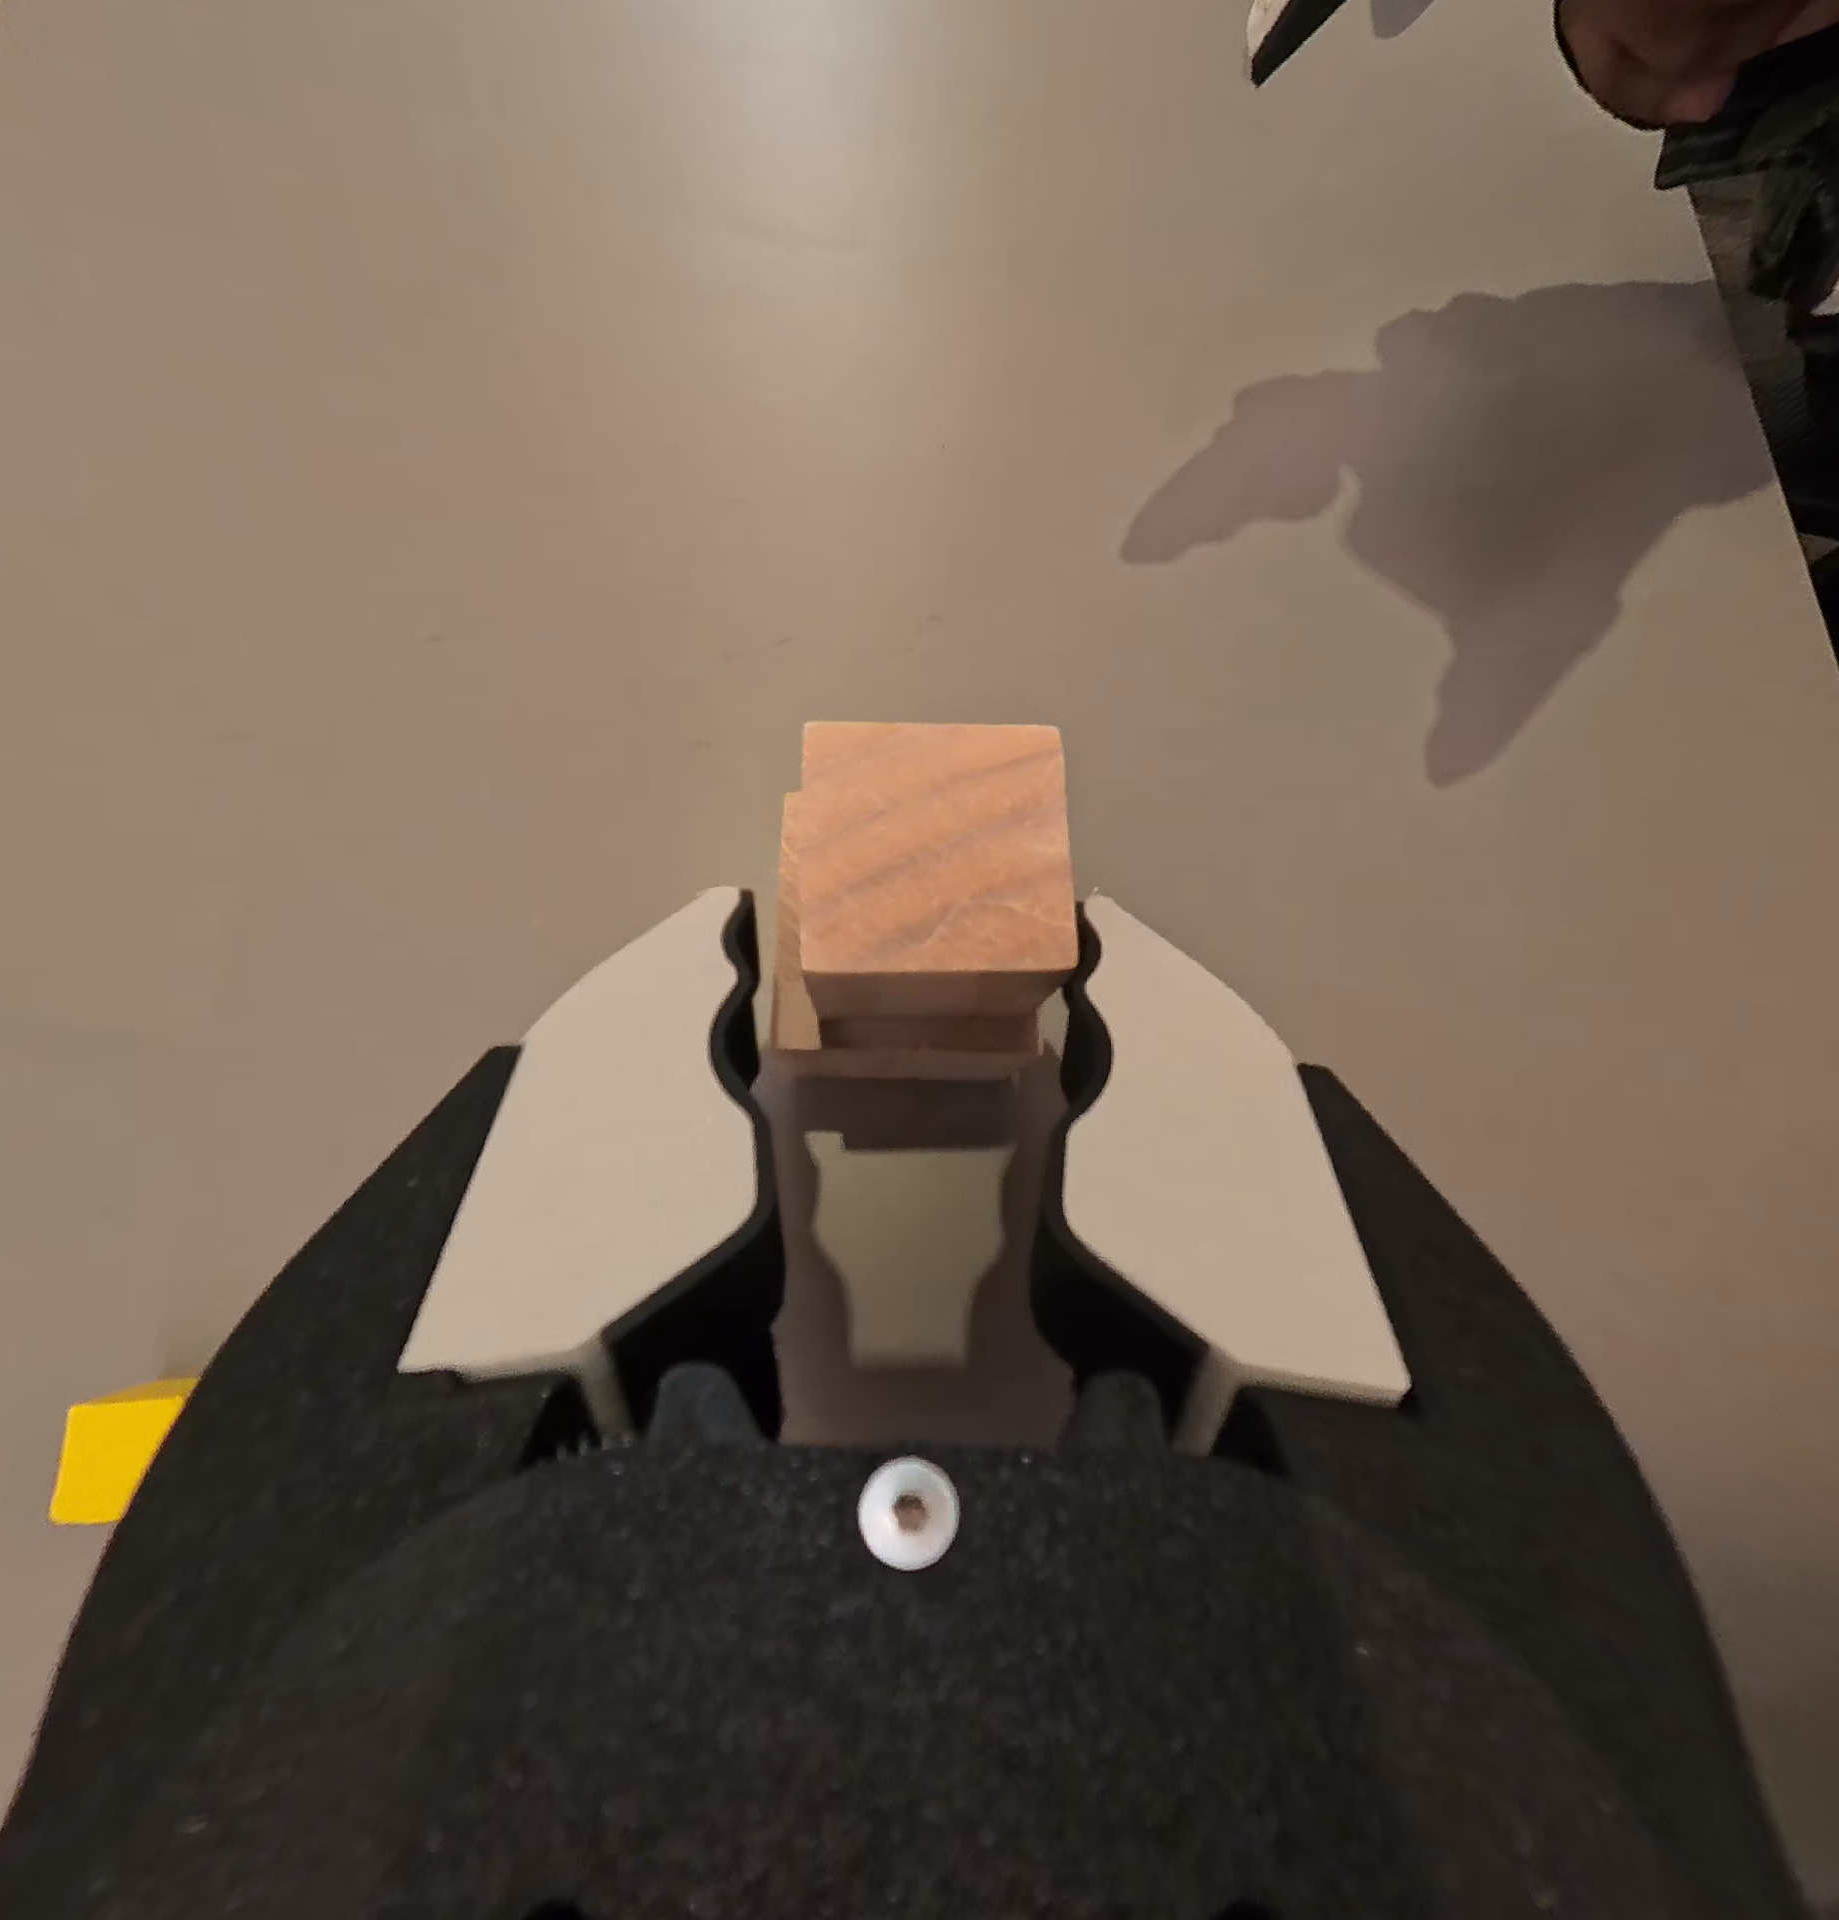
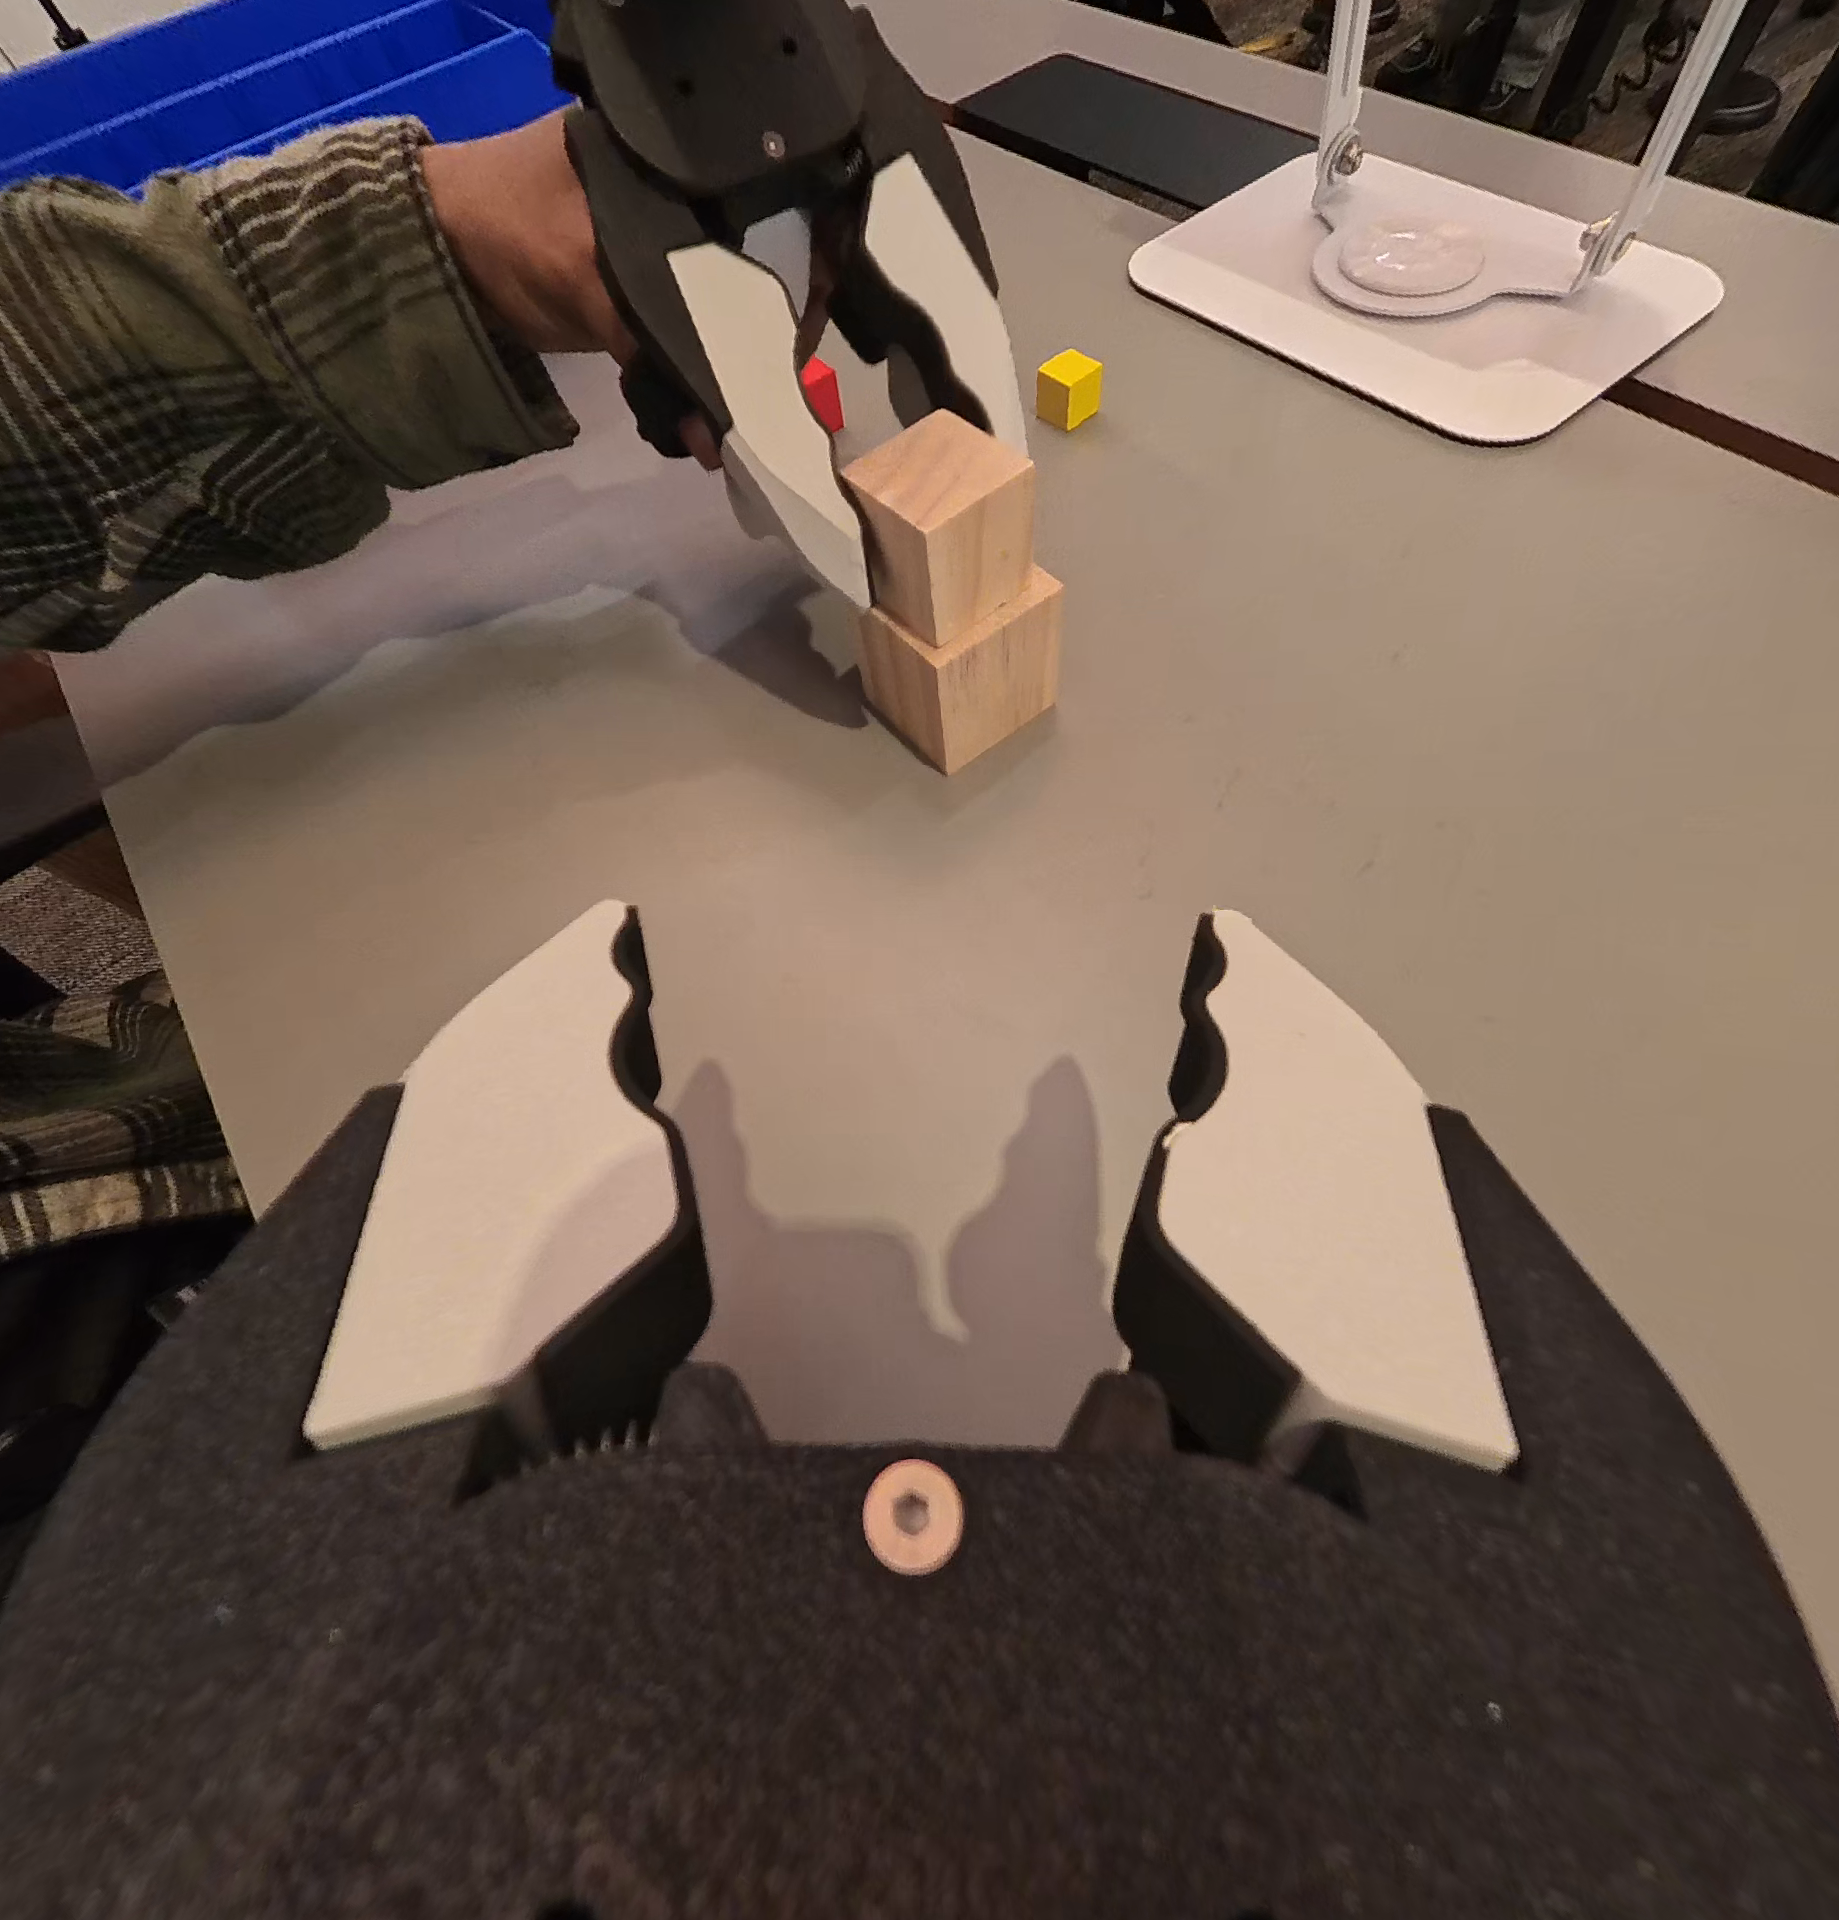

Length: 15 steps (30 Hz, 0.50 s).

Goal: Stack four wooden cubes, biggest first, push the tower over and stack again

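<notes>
Two plain wooden cubes stand stacked mid-table: a smaller cube [image 2: 946, 530] on a larger cube [image 2: 962, 675]. My left gripper [image 1: 915, 935], also seen in the right wrist view [image 2: 894, 488], points down with its jaws around the smaller cube [image 1: 930, 862]. A thin gap shows at the left finger, so the jaws are narrowly open. A small yellow cube [image 2: 1069, 388] and a small red cube [image 2: 822, 393] lie behind the stack. The yellow cube also shows in the left wrist view [image 1: 115, 1449]. My right gripper [image 2: 920, 935] is open and empty, in front of the stack.
A white stand base [image 2: 1434, 312] with clear legs sits at the back right. A blue bin [image 2: 219, 94] is at the back left. A black pad [image 2: 1112, 125] lies at the far edge. The person's sleeved arm [image 2: 198, 364] reaches in from the left. My hands' fingertips stand some 15 cm from each other. About 15 cm separates my left fingertips from the small yellow cube [image 2: 1069, 388].
</notes>
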Each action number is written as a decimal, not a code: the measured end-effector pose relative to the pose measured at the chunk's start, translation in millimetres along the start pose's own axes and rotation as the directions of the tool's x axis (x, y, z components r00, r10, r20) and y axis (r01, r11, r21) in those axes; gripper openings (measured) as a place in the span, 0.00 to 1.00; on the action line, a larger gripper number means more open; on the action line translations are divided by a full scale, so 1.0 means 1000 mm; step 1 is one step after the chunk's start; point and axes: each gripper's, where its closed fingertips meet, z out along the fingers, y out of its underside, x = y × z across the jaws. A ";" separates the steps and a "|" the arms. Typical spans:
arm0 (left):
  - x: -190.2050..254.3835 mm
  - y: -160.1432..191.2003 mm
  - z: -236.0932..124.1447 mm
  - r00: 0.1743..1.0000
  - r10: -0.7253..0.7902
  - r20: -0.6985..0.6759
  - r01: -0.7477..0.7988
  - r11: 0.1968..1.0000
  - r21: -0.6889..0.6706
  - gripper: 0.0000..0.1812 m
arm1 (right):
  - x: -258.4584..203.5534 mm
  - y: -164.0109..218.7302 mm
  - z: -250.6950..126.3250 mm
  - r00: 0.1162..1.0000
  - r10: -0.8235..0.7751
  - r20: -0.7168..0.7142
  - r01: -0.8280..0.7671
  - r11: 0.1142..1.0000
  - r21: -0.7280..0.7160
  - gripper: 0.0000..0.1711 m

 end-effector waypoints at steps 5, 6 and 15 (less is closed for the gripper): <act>-0.003 0.000 -0.006 0.999 -0.026 0.031 0.026 1.000 0.009 0.38 | 0.000 0.000 0.001 1.000 0.000 0.001 0.000 1.000 -0.001 0.57; -0.003 0.000 -0.008 0.999 -0.029 0.039 0.029 0.999 0.013 0.39 | 0.000 0.000 0.001 1.000 0.000 0.001 0.000 1.000 -0.002 0.57; -0.009 0.001 -0.045 0.977 -0.083 0.197 0.064 0.993 0.101 0.50 | -0.002 0.002 0.004 1.000 0.000 0.007 0.000 1.000 -0.010 0.57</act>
